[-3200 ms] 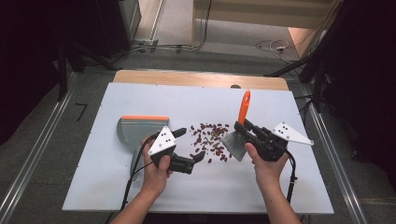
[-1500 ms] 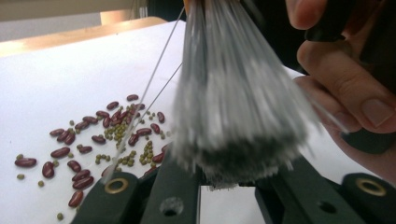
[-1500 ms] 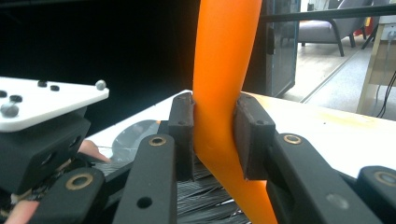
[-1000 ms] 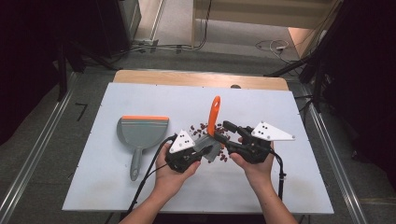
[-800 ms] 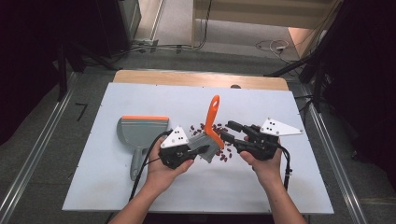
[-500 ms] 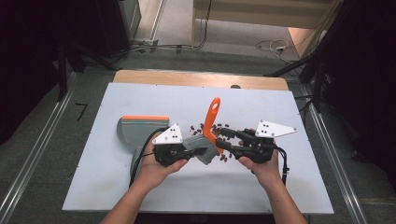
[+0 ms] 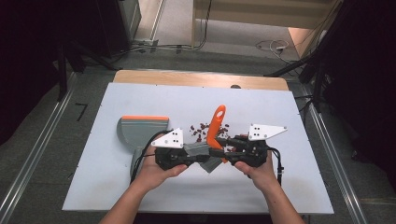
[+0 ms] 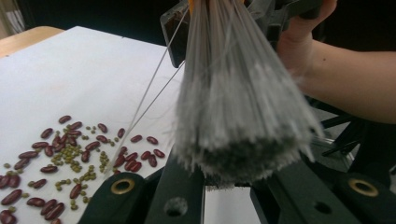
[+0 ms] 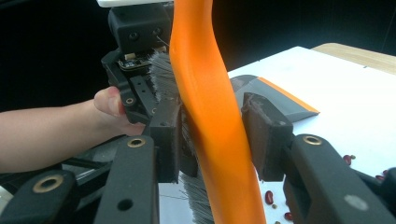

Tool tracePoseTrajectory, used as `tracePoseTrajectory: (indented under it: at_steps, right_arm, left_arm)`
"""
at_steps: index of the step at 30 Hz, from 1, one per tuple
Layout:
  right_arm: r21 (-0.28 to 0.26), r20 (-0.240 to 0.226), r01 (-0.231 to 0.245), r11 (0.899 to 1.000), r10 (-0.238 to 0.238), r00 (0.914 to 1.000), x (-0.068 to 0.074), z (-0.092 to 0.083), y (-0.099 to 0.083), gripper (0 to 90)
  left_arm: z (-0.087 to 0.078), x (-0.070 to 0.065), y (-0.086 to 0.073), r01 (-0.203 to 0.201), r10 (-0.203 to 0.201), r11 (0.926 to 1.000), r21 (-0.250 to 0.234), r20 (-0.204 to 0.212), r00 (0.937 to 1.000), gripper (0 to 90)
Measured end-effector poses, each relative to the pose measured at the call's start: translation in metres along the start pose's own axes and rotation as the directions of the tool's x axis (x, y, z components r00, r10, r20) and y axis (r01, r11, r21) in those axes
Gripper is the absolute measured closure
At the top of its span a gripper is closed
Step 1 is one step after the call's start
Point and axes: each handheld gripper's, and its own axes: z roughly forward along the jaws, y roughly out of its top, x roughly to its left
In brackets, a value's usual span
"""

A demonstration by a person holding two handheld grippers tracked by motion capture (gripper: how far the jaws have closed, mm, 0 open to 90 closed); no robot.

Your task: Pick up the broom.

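Note:
A hand brush is held up between my two grippers over the white table [image 7: 93, 186]. Its orange handle [image 7: 217, 122] points away from me and its grey bristles [image 7: 201, 157] point toward me. My left gripper [image 7: 196, 157] is shut on the bristles [image 8: 243, 116], which fan out between its jaws [image 8: 229, 184]. My right gripper [image 7: 218, 148] has the handle [image 9: 210, 116] between its pads [image 9: 264, 135]. Those jaws have just been closing, and thin gaps still show on both sides. Red and green beans [image 7: 201, 131] lie scattered beyond the brush.
A grey dustpan with an orange lip [image 7: 140, 133] lies flat on the table left of my left hand, also seen behind the handle [image 9: 275, 95]. Beans [image 8: 70, 149] spread across the table surface. A wooden strip [image 7: 196, 78] edges the table's far side.
Both hands have drifted slightly left with the brush. The right jaws have narrowed around the orange handle. The left gripper has kept its hold on the bristles.

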Motion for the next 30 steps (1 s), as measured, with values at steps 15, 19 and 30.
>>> tracePoseTrajectory:
  at_steps: [15, 19, 30]
  right_arm:
    - [0.037, -0.044, 0.008, 0.999, -0.006, 0.999, 0.005, 0.003, 0.0, 68.5]
    - [0.04, -0.016, -0.007, 0.999, 0.008, 0.9998, 0.005, 0.004, 0.001, 68.6]
    - [0.034, 0.125, -0.035, 0.999, 0.031, 0.9917, -0.003, -0.006, 0.001, 68.6]
  left_arm:
    - [-0.001, 0.005, -0.002, 0.053, -0.051, 0.9985, -0.014, 0.106, 0.993, 81.5]
    - [-0.005, 0.006, -0.003, 0.094, -0.093, 0.9949, -0.036, 0.041, 0.9948, 70.2]
    - [-0.017, 0.007, -0.01, 0.131, -0.141, 0.9893, -0.064, -0.171, 0.9753, 18.9]
